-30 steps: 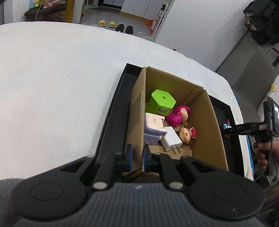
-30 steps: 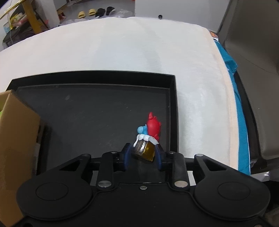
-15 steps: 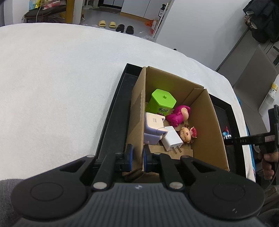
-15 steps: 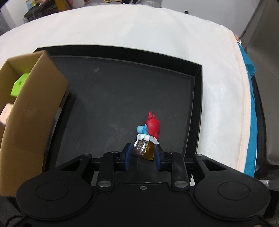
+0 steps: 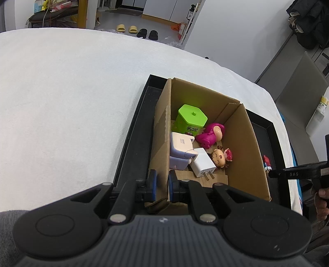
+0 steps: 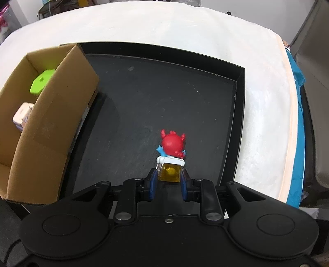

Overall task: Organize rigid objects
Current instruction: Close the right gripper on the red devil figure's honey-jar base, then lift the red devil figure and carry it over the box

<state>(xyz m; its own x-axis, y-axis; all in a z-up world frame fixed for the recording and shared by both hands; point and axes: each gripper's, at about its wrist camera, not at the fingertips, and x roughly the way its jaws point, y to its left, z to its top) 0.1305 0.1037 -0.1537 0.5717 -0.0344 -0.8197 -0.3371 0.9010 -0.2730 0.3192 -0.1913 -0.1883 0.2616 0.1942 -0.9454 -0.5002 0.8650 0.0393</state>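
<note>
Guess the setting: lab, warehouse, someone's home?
Probably a home or a small lived-in office. Slippers sit paired on the floor past the white-covered table, a dark coat hangs at the wall, and a cluttered shelf stands behind.

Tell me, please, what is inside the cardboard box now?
Inside the cardboard box lie a green container, a pink toy, two white chargers, a white plug adapter and a small doll. The floor beneath them stays hidden.

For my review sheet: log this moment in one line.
left gripper: shut on brown cardboard box wall | right gripper: shut on red figurine | over black tray
</note>
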